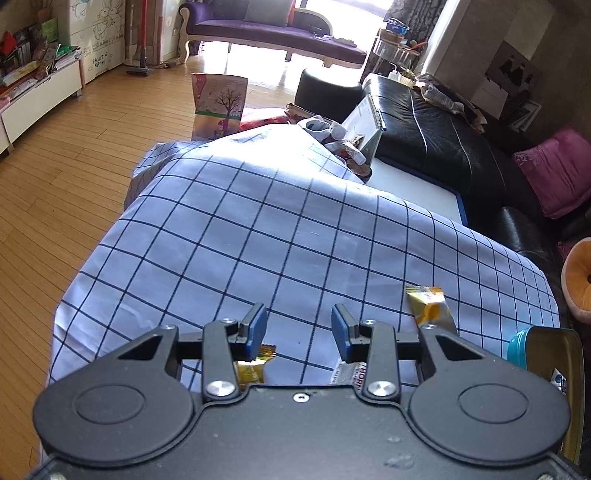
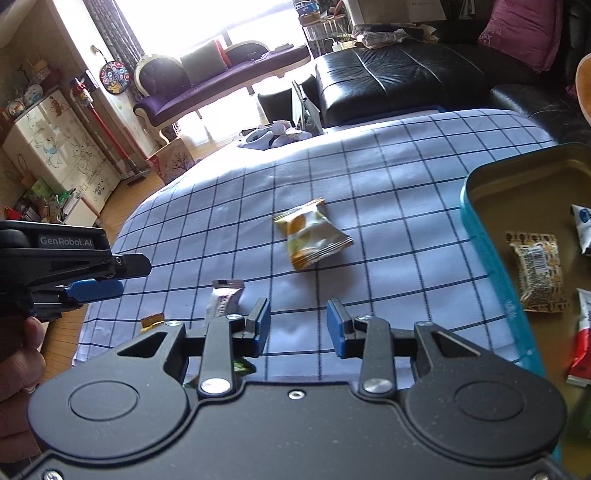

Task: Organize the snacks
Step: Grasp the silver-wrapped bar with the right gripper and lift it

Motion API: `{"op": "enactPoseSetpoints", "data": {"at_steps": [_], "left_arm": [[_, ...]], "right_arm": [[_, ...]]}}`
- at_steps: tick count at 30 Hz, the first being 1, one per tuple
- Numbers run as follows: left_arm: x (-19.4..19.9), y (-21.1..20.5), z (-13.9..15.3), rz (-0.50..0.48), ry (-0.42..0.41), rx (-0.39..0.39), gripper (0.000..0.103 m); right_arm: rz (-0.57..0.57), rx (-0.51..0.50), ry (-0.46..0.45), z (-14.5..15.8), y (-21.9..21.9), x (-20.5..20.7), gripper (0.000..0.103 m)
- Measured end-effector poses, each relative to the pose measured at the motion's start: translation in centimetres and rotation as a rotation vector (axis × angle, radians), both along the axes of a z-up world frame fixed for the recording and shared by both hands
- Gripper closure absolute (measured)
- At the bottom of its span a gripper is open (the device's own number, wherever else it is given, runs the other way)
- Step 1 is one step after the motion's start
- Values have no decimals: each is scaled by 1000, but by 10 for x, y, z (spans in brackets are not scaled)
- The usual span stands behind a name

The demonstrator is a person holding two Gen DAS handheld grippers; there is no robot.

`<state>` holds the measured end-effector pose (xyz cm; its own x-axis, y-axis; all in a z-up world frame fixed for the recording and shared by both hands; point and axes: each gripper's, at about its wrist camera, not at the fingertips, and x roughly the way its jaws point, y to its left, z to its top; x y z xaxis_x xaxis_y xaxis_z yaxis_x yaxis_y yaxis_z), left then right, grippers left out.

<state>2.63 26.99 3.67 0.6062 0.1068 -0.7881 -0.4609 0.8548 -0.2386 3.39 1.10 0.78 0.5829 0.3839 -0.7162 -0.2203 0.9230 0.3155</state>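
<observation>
— Your fingers?
— Your right gripper [image 2: 298,326] is open, empty; your left gripper [image 1: 299,330] too, over bare cloth [image 1: 295,221].
— The snacks?
— A yellow packet [image 2: 312,233] lies ahead of your right fingers, apart. The tin [image 2: 491,236] sits right.

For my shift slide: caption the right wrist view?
Open right hand-held gripper nears yellow snack packet beside teal tin.

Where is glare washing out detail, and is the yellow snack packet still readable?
Left wrist view: window glare bleaches the floor beyond the purple chaise; fisheye bends the checked cloth. Right wrist view: same backlight, yet the yellow snack packet stays sharp.
</observation>
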Motion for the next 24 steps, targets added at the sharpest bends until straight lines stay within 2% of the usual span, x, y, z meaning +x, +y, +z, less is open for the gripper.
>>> {"op": "enactPoseSetpoints", "data": {"at_steps": [12, 20, 24], "left_arm": [[-10, 21, -2, 29, 0, -21, 65], [-13, 29, -4, 39, 4, -31, 65], [-15, 33, -6, 42, 6, -41, 65]], "right_arm": [[30, 63, -9, -5, 32, -2, 58], [16, 37, -39, -13, 52, -1, 58], [35, -13, -59, -16, 67, -3, 59]]}}
